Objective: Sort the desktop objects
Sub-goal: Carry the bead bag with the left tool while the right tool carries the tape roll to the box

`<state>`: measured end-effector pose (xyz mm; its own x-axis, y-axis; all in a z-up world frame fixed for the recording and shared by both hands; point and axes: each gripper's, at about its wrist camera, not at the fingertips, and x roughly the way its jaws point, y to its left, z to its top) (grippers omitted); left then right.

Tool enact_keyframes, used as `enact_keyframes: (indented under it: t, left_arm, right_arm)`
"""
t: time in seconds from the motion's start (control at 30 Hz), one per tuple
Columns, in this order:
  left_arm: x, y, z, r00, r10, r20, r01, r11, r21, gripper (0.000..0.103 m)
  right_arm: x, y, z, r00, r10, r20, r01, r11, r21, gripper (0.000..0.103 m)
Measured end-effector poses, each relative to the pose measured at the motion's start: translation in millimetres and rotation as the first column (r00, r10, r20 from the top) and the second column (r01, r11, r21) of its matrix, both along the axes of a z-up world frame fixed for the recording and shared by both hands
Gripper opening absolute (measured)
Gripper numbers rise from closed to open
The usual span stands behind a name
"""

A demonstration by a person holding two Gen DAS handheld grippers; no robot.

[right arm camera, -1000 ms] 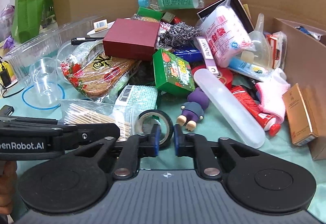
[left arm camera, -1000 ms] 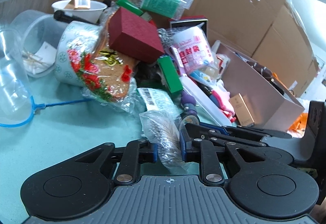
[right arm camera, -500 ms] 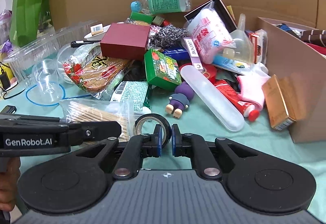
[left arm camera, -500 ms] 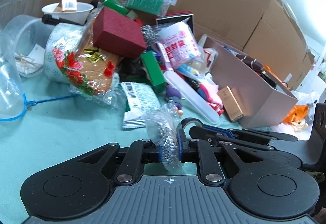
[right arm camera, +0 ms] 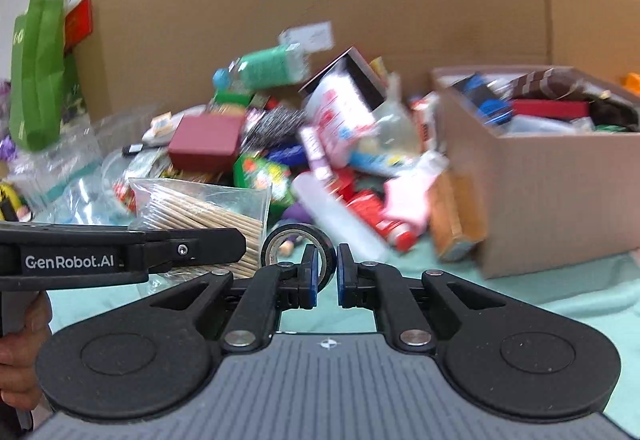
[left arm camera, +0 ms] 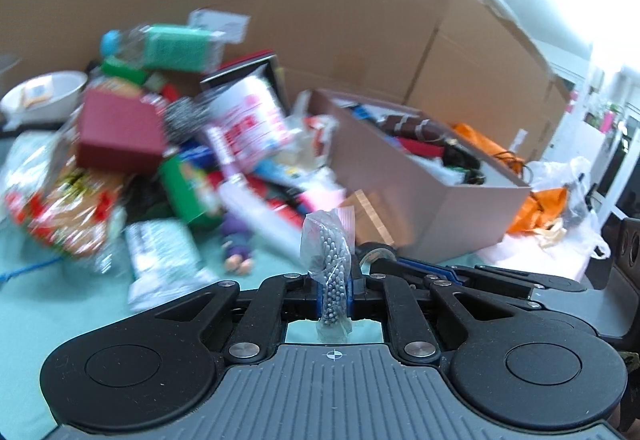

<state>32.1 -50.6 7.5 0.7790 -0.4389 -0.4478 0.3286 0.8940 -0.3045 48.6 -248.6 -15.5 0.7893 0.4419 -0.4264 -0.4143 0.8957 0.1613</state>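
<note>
Left hand-held gripper (left arm camera: 333,290) tilted down (clamping swab bag (left arm camera: 330,264))

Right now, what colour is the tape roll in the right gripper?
Black, clearest in the right wrist view: tape roll, right gripper.

One tape roll (right arm camera: 295,245), one swab bag (right arm camera: 208,208), one box (right arm camera: 560,176)

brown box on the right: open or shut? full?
Open. The brown box has no lid on and shows mixed items piled near its rim; how deep they go, cannot tell.
</note>
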Motion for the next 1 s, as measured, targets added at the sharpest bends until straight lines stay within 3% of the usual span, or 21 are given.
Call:
enact_keyframes:
  t: [0.43, 0.67, 1.0]
  left_arm:
    - [43.4, -99.5, 47.8, 0.981, -0.157, 0.115, 0.157, 0.988, 0.015, 0.005]
    - [86.9, -149.5, 58.4, 0.97, -0.214, 0.118, 0.218, 0.976, -0.023, 0.005]
    - [150.1, -207.4, 51.2, 0.961, -0.261, 0.092, 0.266, 0.963, -0.049, 0.005]
  right_arm:
    - [15.7, -79.0, 40.6, 0.965, -0.207, 0.162, 0.211, 0.977, -0.011, 0.01]
    - [45.9, -120.3, 50.2, 0.93, -0.311, 0.194, 0.316, 0.949, 0.003, 0.01]
    - [89.6, -164.8, 47.1, 0.89, -0.411, 0.198, 0.42, 0.907, -0.007, 0.01]
